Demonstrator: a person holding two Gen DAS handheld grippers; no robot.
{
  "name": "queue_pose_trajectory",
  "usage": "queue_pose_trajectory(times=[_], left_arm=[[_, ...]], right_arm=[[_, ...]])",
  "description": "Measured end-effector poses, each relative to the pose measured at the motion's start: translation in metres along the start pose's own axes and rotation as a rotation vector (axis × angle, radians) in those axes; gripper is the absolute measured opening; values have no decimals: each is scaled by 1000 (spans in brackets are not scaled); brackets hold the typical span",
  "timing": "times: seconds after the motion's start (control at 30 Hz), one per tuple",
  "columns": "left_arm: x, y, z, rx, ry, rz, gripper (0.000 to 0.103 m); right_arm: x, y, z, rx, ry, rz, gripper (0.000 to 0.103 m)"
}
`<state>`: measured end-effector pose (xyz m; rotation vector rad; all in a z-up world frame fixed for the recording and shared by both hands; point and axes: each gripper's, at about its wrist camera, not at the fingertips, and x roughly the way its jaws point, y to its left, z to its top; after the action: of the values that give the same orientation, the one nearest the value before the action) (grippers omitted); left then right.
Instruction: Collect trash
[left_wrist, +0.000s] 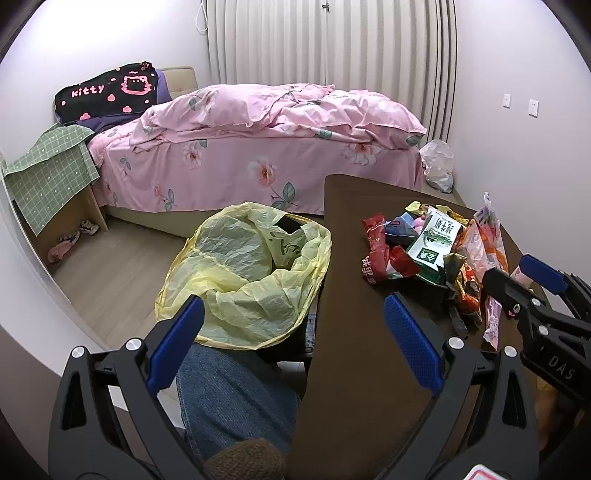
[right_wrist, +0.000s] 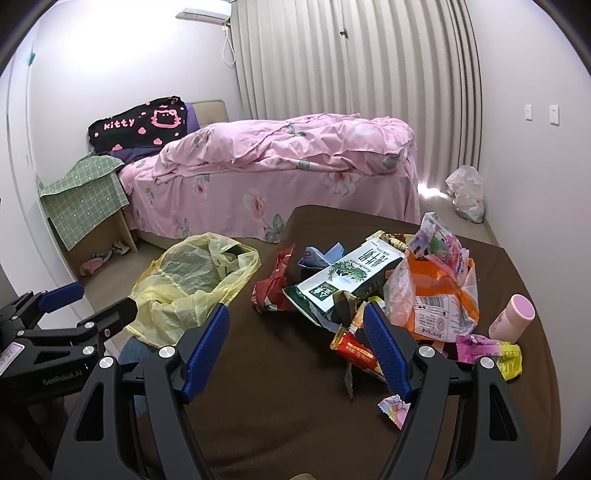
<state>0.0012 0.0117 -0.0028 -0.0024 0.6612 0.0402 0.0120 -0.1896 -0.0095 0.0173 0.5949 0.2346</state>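
A pile of crumpled snack wrappers (right_wrist: 369, 284) lies on the dark brown table (right_wrist: 280, 384); the same pile (left_wrist: 432, 254) shows at the right of the left wrist view. A green and white packet (right_wrist: 347, 277) tops it, with a red wrapper (right_wrist: 273, 284) to its left and a pink cup (right_wrist: 511, 317) on its side at the right. A yellow plastic bag (left_wrist: 243, 273) stands open beside the table's left edge. My left gripper (left_wrist: 293, 325) is open, empty, near the bag (right_wrist: 192, 280). My right gripper (right_wrist: 295, 332) is open, empty, just short of the pile.
A bed with a pink floral cover (left_wrist: 258, 136) fills the back of the room. A small table under a green cloth (left_wrist: 51, 170) stands at its left. A clear plastic bag (right_wrist: 467, 192) lies on the floor by the curtain. A person's jeans-clad leg (left_wrist: 232, 398) is below the yellow bag.
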Motion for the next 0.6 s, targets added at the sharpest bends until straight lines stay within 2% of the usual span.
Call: queue_pose_trajectory(times=[0.6], left_arm=[[7,8,0,-24,12,1,93]], right_arm=[[6,5,3,-12,1,12,71]])
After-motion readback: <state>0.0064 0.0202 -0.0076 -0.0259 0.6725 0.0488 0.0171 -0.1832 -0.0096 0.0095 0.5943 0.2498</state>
